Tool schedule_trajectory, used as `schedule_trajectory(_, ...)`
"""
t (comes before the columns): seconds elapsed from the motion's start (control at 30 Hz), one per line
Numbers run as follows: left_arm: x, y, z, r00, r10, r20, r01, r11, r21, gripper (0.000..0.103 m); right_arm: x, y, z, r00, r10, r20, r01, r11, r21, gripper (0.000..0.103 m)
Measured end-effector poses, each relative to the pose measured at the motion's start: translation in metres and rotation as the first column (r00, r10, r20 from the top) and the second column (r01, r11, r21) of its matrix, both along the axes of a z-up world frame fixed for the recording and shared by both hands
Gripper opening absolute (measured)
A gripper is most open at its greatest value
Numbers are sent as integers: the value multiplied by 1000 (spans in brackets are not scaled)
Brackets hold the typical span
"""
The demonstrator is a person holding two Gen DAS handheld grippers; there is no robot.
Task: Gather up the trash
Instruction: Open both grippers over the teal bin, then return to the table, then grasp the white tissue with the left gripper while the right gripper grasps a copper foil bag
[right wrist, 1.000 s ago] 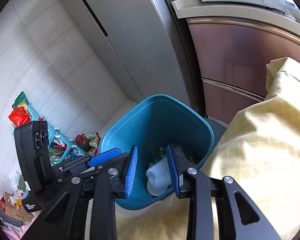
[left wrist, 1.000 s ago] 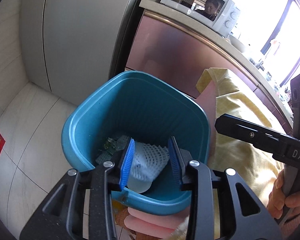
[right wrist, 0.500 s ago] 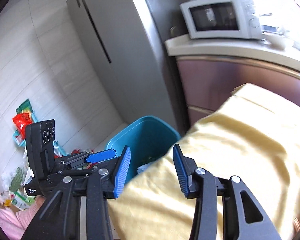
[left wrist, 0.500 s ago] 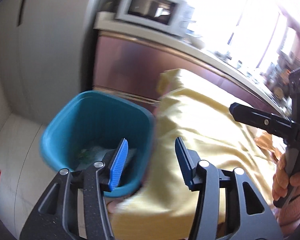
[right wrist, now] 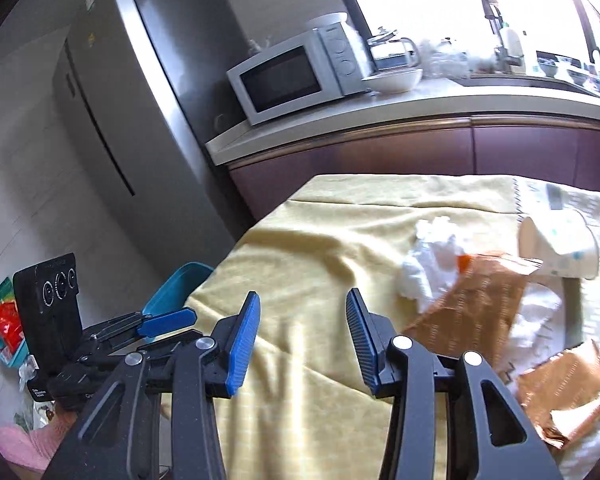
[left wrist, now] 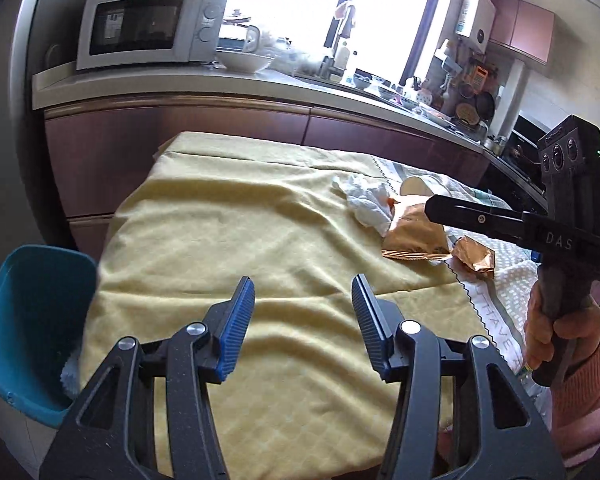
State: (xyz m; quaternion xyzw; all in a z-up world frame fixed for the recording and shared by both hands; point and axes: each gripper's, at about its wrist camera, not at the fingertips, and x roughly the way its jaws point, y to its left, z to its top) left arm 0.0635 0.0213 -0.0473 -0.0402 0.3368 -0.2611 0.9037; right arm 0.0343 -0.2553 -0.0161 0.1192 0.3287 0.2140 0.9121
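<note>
I am holding both grippers over the yellow cloth [left wrist: 228, 240] that is covering the tabletop. The left gripper [left wrist: 303, 304] is hanging with its blue fingers [left wrist: 236, 320] standing about halfway apart and gripping nothing, only bare cloth showing between them. The right gripper [right wrist: 300, 320] is doing the same, its fingers [right wrist: 242, 340] parted to a middling gap with nothing between them. The trash is lying ahead and to the right of both pairs of fingers: a crumpled white tissue [left wrist: 366, 200] is sitting farthest ahead, a brown wrapper [left wrist: 412, 236] is touching its near side, and a second, smaller brown wrapper [left wrist: 474, 258] is lying just to the right of that. A paper cup [right wrist: 556, 244] is lying on its side beyond the wrappers, ahead and right of the right fingers. The teal bin [left wrist: 24, 320] is standing on the floor to the left of the left fingers, beside the edge of the tabletop, with something white showing inside it. In the left view my right hand [left wrist: 560, 336] is wrapping around the other gripper's handle at the right edge. A microwave [right wrist: 296, 76] is sitting on the counter far ahead.
</note>
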Motion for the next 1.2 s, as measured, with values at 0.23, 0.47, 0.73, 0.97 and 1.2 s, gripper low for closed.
schedule_trajectory(0.23,24,-49,-9,998,-57,-31,59,998,38,50,5,-71,-23,981,-190,-38,190,982,7,47)
schedule_trajectory(0.47,63,-97,-3,995,-95,-40,97,993,68,50,23,-96,-44,970,-231,-78,233,972,15,47)
schedule_trajectory(0.73,113,-151,-12,988,-124,-91,134,984,118,50,34,-90,-53,977,-187,-100,191,981,26,46)
schedule_trajectory(0.97,150,-182,-27,977,-136,-166,161,976,149,49,33,-91,-54,980,-173,-100,178,983,39,26)
schedule_trajectory(1.2,164,-190,-39,965,-139,-220,172,975,137,32,27,-93,-52,982,-168,-85,171,985,37,15)
